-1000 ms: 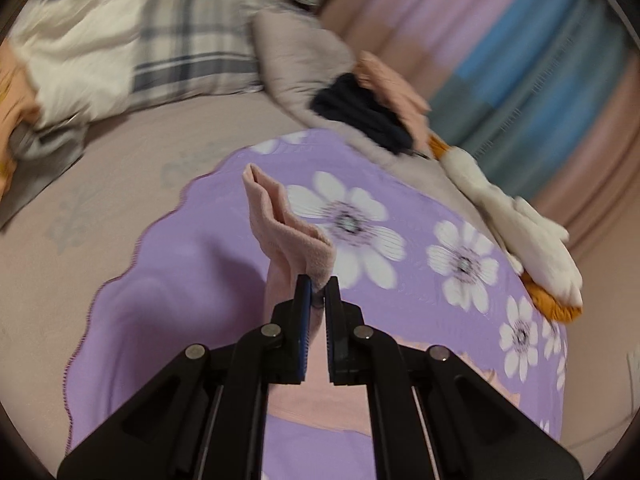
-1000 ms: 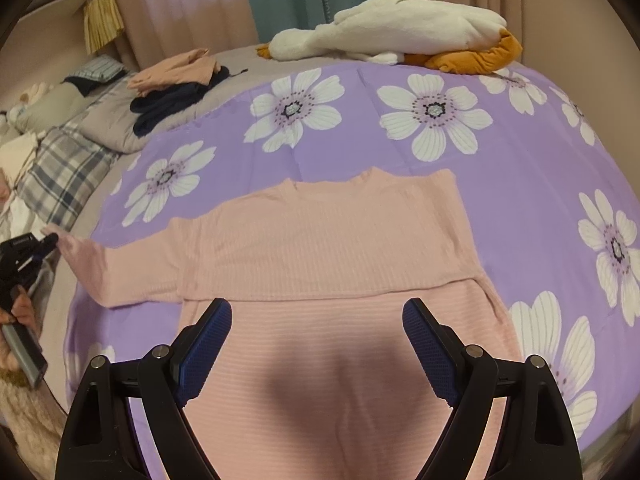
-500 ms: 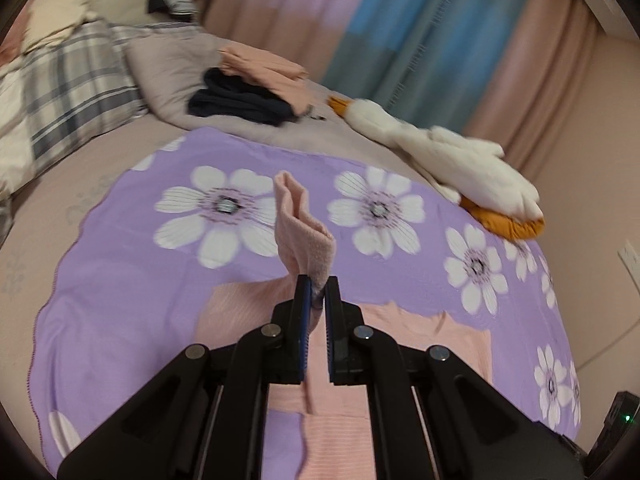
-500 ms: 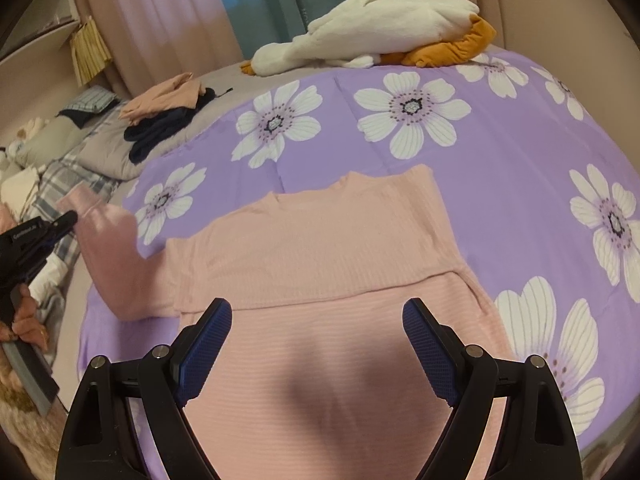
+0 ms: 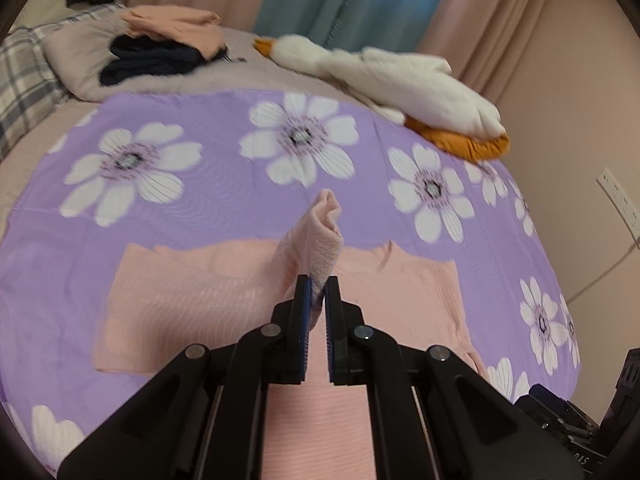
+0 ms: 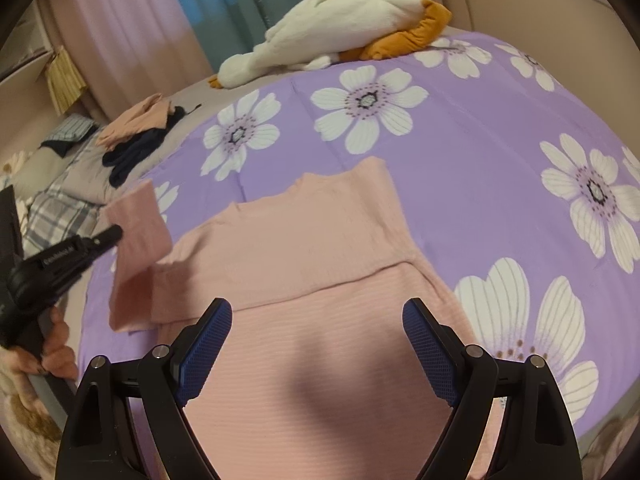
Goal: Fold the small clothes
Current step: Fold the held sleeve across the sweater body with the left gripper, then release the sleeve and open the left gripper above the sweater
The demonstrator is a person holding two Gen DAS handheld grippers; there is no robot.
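A pink knit sweater [image 6: 304, 248] lies flat on a purple flowered blanket [image 6: 480, 128], its lower part folded up over the chest. My left gripper [image 5: 316, 292] is shut on the cuff of the sweater's left sleeve [image 5: 320, 236] and holds it raised above the sweater body [image 5: 192, 292]. In the right wrist view the left gripper [image 6: 116, 234] holds the sleeve [image 6: 138, 240] up at the sweater's left side. My right gripper [image 6: 316, 344] is open and empty, low over the sweater's near part.
A white and orange plush goose [image 6: 340, 28] lies at the blanket's far edge. A pile of dark and peach clothes [image 6: 140, 132] sits on a grey pillow at the far left. A plaid pillow [image 5: 20, 76] lies left. A wall socket [image 5: 618, 200] is on the right.
My left gripper has carried the sleeve cuff from the far left side in over the sweater body. The right gripper has stayed open above the near part.
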